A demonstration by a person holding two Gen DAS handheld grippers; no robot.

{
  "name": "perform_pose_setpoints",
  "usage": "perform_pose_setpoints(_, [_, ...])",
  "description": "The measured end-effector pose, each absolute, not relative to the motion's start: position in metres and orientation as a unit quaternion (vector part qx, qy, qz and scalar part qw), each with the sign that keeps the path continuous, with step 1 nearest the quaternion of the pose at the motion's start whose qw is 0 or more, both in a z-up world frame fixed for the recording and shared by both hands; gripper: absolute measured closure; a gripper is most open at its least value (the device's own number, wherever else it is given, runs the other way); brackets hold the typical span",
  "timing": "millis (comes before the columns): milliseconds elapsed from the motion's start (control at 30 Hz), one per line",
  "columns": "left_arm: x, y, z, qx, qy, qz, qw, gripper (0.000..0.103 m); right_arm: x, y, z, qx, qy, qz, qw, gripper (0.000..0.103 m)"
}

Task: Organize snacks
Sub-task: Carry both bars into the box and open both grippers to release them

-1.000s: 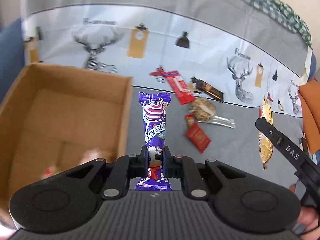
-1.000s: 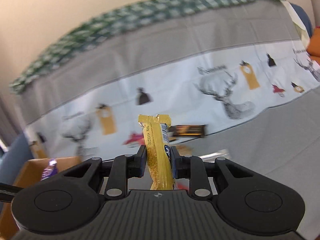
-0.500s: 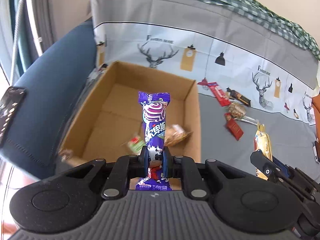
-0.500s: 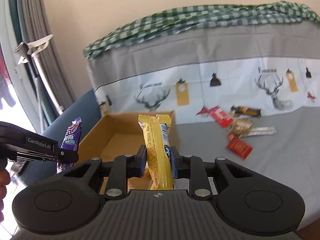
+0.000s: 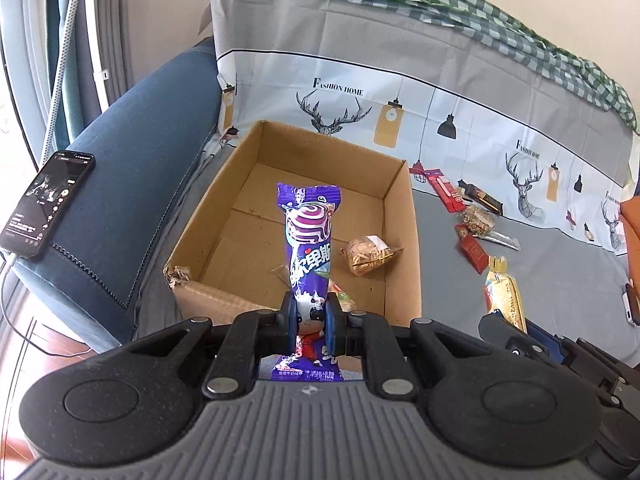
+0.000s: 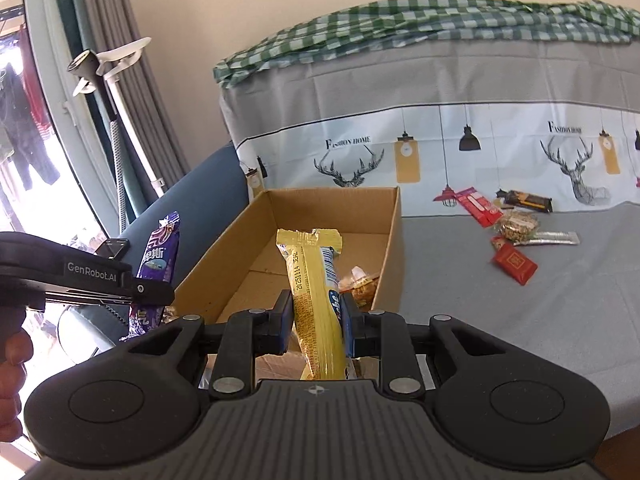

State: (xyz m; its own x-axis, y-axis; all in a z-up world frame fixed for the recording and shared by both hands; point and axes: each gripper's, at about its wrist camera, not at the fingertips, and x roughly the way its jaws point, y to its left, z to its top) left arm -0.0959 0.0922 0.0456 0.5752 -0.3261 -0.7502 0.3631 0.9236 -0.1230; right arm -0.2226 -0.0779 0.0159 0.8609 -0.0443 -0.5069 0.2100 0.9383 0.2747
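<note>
My left gripper (image 5: 311, 318) is shut on a purple candy packet (image 5: 309, 240), held upright over the near edge of an open cardboard box (image 5: 402, 216). My right gripper (image 6: 316, 316) is shut on a yellow snack bar (image 6: 316, 280), also hanging above the near side of the cardboard box (image 6: 394, 236). In the right wrist view the left gripper (image 6: 148, 290) and the purple packet (image 6: 160, 256) show at the left. Inside the box lie a clear bag of brown snacks (image 5: 368, 256) and another small wrapper. Several loose snacks (image 5: 476, 216) rest on the grey sofa seat to the right of the box.
A phone (image 5: 48, 204) lies on the blue sofa arm left of the box. A patterned cover with deer prints (image 5: 400, 92) drapes the sofa back. Curtains and a white pole (image 6: 120, 120) stand at the far left. A red packet (image 6: 514, 264) lies nearest on the seat.
Both grippers have swung left from over the loose snacks to above the box, each keeping its packet. The box, first at the left edge, now fills the middle of both views.
</note>
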Motion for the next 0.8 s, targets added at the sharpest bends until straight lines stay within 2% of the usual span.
perform_pose_setpoints(500, [-0.083,0.090,0.034,0.034,0.429,-0.203,0.879,0.089,-0.212,-0.069,0.016,0.147,0.268,-0.058,0.951,0.077])
perform_pose_setpoints(800, [-0.037,0.087,0.024,0.043,0.436,-0.199,0.877,0.089,-0.174,-0.072,0.012,0.132,0.281,-0.047,0.949,0.077])
